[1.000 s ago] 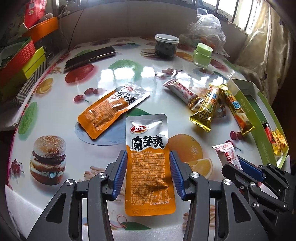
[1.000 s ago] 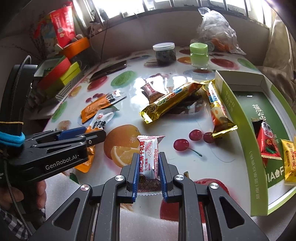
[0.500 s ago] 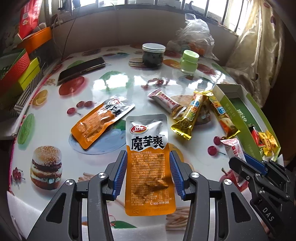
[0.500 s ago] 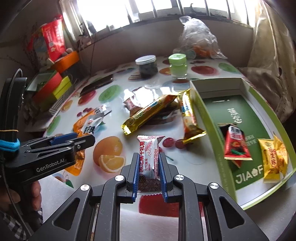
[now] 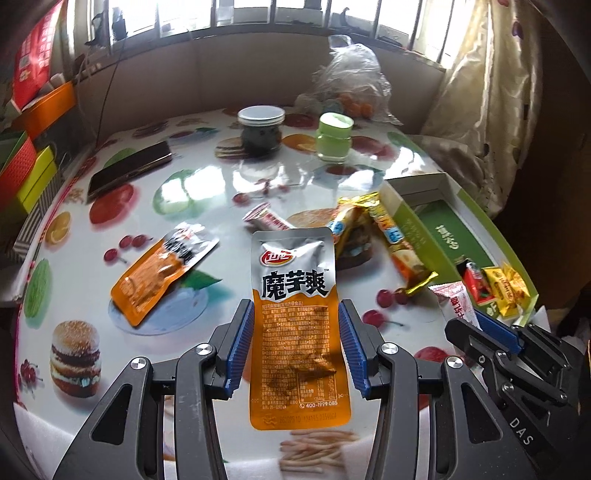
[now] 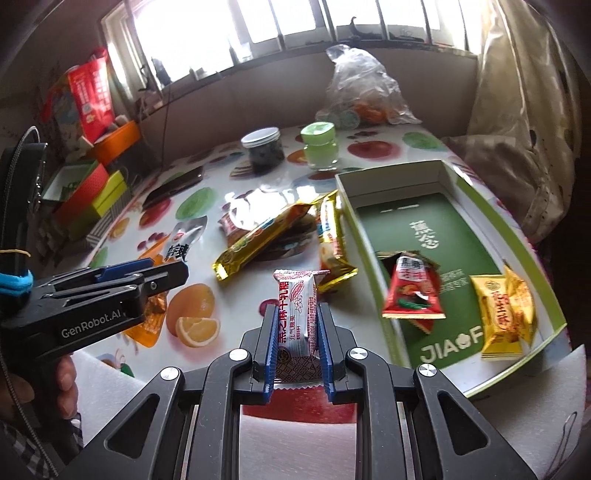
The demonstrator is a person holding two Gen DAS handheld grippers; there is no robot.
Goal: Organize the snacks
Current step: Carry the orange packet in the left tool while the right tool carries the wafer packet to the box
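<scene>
Left gripper (image 5: 295, 350) clamps orange pouch (image 5: 297, 325) by side edges: light, soft, slippery foil. Right gripper (image 6: 297, 343) pinches small white packet (image 6: 297, 317); crushable, hold gently at middle.

Daylight pours in from the windows (image 6: 280, 26) at twelve o'clock, blown out to white in the right wrist view. Glare patches shine on the glossy table (image 5: 207, 184) toward eleven o'clock. Both fisheye pictures bend straight lines and darken to black at the corners. Near edges at six o'clock smear slightly; the centres stay sharp.
</scene>
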